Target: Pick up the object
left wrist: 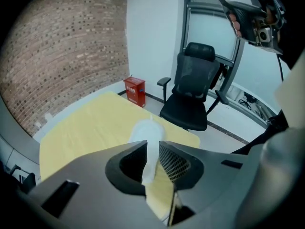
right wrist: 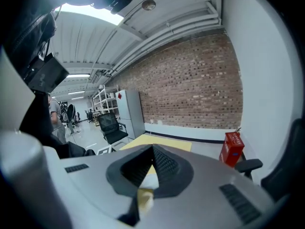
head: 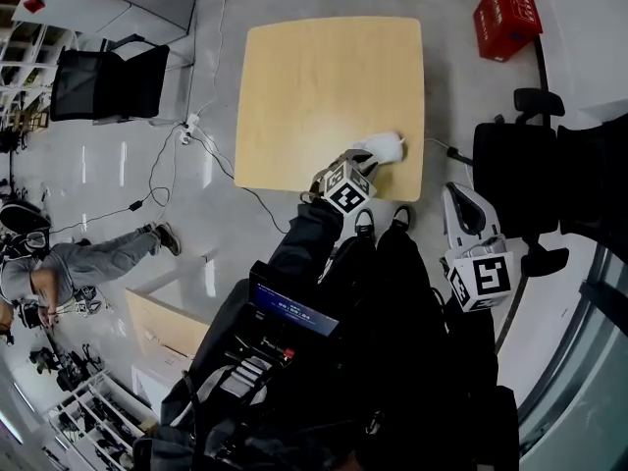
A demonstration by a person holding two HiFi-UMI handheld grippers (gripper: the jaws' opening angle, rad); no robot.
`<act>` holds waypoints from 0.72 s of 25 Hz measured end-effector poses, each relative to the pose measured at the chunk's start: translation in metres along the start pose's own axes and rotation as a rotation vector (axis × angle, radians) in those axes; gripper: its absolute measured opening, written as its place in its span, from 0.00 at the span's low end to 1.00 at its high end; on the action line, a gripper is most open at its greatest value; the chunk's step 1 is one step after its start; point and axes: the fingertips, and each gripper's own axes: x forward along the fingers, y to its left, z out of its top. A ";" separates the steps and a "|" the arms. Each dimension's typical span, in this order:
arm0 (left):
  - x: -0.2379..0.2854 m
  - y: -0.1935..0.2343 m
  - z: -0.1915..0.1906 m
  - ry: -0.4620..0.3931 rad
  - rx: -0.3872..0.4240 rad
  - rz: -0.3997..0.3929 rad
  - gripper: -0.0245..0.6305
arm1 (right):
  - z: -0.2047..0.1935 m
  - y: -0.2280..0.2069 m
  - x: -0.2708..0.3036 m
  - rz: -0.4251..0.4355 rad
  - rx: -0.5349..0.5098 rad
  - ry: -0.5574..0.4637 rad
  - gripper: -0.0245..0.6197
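**One pair of jaws loaded, one pair bare**

Your left gripper (left wrist: 152, 146) has its jaws drawn in to a narrow slot, and the white object (left wrist: 144, 133) fills that slot, with a pad against each side of it. The object's rounded far end sticks out past the jaw tips and rests low over the yellow counter (left wrist: 90, 125). From your head view, this grip sits at the counter's near edge, close to the right-hand corner, with the rest of the wooden top bare.

Your right gripper (right wrist: 152, 150) has its jaws brought together, tips meeting, and nothing sits between them. You hold it well apart from the counter, off to the right beside your legs and above the grey floor.

Beyond the left jaws, a black office chair (left wrist: 193, 92) stands just past the counter's far corner. A red box (left wrist: 135, 90) sits on the floor by the brick wall (left wrist: 62, 46).
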 end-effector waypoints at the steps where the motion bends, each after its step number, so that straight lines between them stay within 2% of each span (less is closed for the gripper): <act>1: 0.004 0.003 0.000 0.005 0.008 -0.002 0.14 | -0.002 -0.004 0.001 -0.005 0.005 0.005 0.05; 6: 0.025 0.011 0.000 0.056 0.087 -0.039 0.28 | -0.009 -0.021 0.004 -0.026 0.029 0.026 0.05; 10: 0.038 0.011 -0.007 0.097 0.137 -0.091 0.45 | -0.012 -0.027 0.005 -0.032 0.054 0.033 0.05; 13: 0.047 0.012 -0.005 0.100 0.160 -0.100 0.52 | -0.014 -0.032 0.006 -0.036 0.064 0.040 0.05; 18: 0.059 0.012 -0.003 0.115 0.195 -0.108 0.56 | -0.017 -0.037 0.007 -0.037 0.078 0.049 0.05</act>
